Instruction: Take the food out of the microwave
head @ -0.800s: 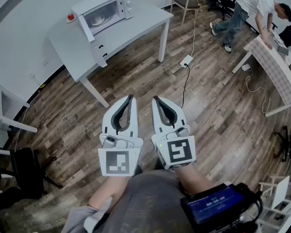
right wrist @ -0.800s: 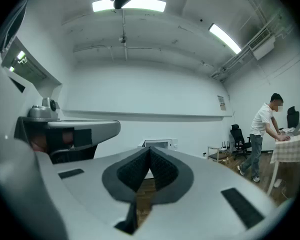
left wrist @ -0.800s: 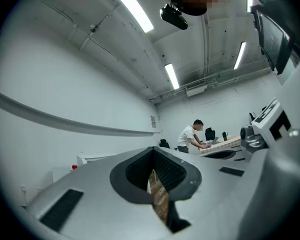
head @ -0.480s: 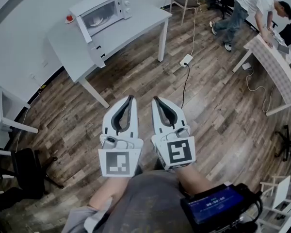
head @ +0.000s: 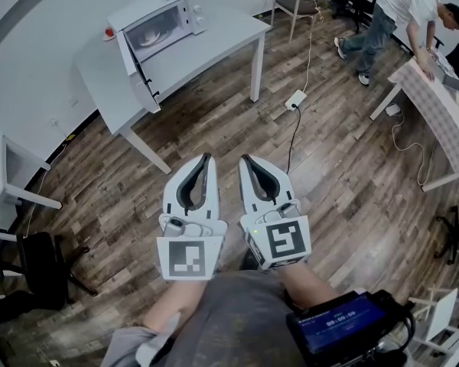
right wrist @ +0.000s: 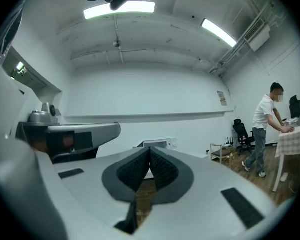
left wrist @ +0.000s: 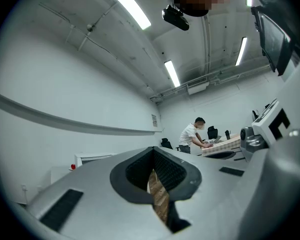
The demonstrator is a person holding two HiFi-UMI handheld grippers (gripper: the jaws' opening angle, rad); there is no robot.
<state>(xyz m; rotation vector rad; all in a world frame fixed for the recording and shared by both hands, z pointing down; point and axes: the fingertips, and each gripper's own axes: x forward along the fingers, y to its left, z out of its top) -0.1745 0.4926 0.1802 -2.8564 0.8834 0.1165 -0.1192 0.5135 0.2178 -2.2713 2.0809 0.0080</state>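
Still nothing changed | I kept left gripper (head: 205,159) and right gripper (head: 245,160) closed, empty, well apart from the microwave (head: 159,17) | on tabletop's (head: 214,40) far edge, door (head: 138,71) open, food (head: 153,34) inside, untaken.

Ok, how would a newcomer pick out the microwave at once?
Find the white table against the wall. The microwave is the white box on it, next to a small red object. Its door stands swung open.
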